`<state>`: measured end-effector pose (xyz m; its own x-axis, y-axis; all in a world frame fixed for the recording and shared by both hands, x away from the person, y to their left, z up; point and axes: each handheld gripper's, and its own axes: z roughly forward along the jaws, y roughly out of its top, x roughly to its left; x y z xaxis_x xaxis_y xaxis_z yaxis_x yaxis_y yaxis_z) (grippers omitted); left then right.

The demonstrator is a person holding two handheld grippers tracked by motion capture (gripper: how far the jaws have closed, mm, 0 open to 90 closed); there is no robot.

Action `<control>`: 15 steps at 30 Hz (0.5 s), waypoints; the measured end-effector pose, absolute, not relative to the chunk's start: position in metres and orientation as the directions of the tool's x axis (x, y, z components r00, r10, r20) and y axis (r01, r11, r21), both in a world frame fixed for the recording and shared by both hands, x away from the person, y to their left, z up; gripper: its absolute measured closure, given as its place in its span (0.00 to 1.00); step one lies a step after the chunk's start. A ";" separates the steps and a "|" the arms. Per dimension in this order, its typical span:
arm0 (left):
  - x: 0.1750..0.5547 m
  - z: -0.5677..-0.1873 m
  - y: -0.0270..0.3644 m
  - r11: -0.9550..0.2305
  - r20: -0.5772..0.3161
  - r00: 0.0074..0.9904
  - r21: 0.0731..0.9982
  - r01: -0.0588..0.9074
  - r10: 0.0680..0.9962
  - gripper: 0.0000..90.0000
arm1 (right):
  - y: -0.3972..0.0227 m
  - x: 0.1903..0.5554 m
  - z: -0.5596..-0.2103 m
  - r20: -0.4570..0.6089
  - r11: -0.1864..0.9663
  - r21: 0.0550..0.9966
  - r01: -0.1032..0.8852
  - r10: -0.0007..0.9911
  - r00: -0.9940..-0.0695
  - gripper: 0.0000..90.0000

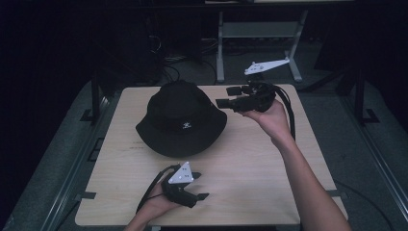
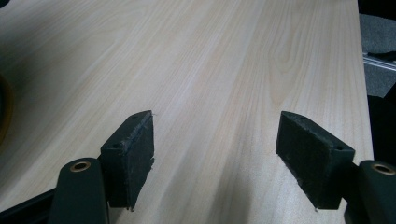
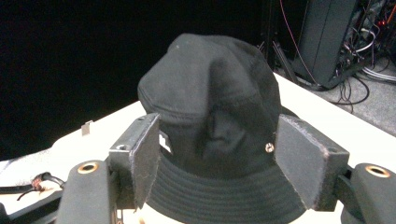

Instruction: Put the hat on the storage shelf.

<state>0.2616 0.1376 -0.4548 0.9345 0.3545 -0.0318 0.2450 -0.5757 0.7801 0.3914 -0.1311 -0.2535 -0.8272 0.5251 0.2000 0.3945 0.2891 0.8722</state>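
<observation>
Two grippers work here: the right gripper (image 1: 230, 96), jaws spread and empty, lines up on the black bucket hat (image 1: 181, 118) at the table's (image 1: 250, 163) far middle, seemingly approaching its brim next, while the left gripper (image 1: 199, 185) waits near, also spread.

My work surface is a pale wooden table (image 1: 250, 159) with a fine lengthwise grain, set on a dark grey floor (image 1: 346, 125). Beyond its far edge stands a light metal frame (image 1: 260, 33) on two legs, off to the far right. Dark cables (image 1: 168, 62) lie tangled on the floor near the far left of that frame. From my right side I see a dark cabinet (image 3: 327, 37) standing past the table, with more wires (image 3: 373, 60) bunched beside it. Black strips of tape (image 1: 86, 196) sit at the table's near left corner.
</observation>
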 end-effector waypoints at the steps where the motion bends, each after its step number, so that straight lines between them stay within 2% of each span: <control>1: 0.262 -0.455 0.137 -0.573 -0.034 0.935 0.782 0.246 0.354 0.30 | -0.135 0.391 -0.257 0.208 0.284 0.870 0.402 0.528 -0.823 0.34; 15: 0.262 -0.455 0.138 -0.571 -0.020 0.935 0.787 0.233 0.353 0.30 | -0.165 0.386 -0.283 0.253 0.257 0.852 0.456 0.561 -0.788 0.32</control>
